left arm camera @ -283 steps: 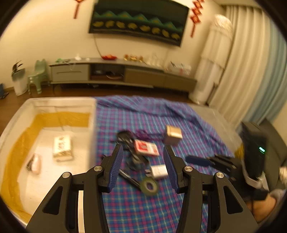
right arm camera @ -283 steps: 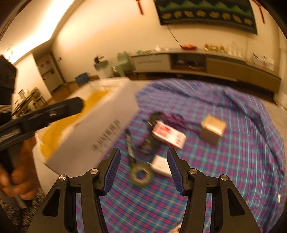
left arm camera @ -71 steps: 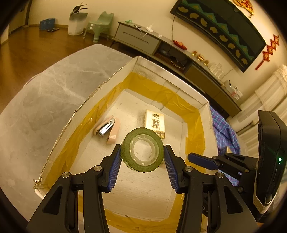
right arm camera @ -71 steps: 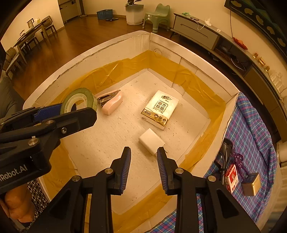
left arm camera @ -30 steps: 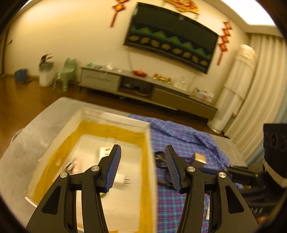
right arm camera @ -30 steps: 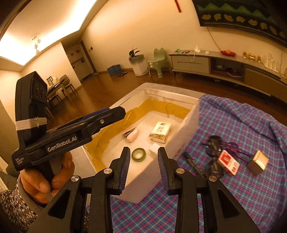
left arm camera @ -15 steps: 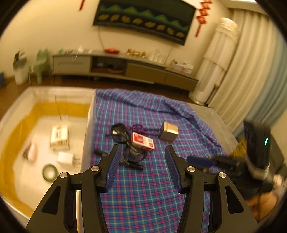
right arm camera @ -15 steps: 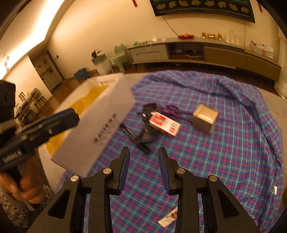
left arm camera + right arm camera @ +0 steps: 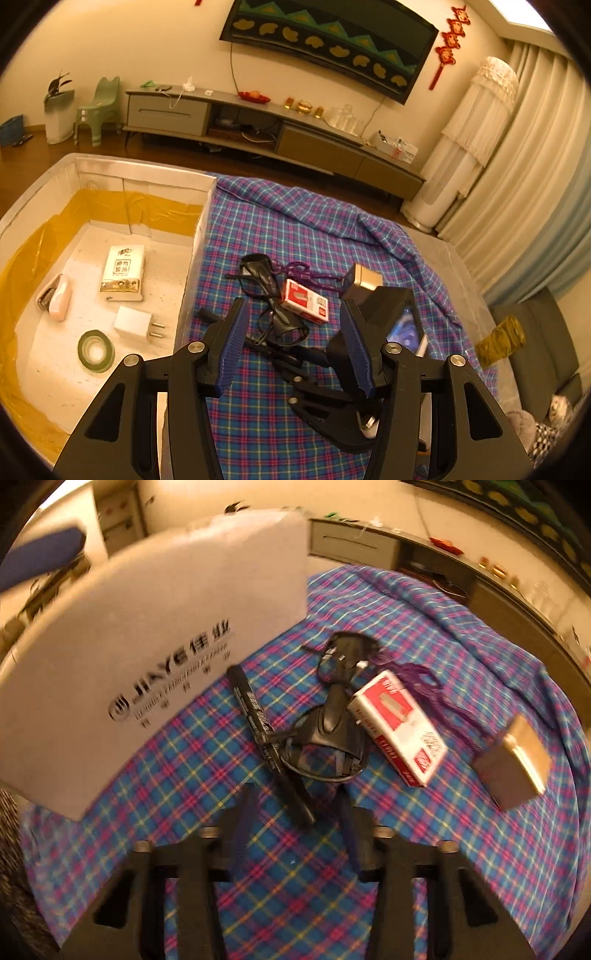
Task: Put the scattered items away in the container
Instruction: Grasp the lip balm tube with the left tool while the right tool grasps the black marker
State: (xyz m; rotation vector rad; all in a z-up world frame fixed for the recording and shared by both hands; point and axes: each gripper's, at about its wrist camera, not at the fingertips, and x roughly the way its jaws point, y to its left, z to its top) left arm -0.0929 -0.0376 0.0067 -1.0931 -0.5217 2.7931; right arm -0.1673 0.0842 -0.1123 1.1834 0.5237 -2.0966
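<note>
Marker (image 9: pixel 271 744) lay on the plaid cloth (image 9: pixel 295 897) beside the box (image 9: pixel 155 635), its near end between the closing, not yet touching fingers of the right hand-held gripper (image 9: pixel 293 825). Only the left view showed the box interior: tape (image 9: pixel 95 350), plug (image 9: pixel 135 325), tissues (image 9: pixel 122 267), stapler (image 9: pixel 55 302). Left hand-held gripper (image 9: pixel 293 343) hung wide open, empty, above the glasses (image 9: pixel 275 302).

Marker (image 9: pixel 269 746) left of glasses (image 9: pixel 325 738)
</note>
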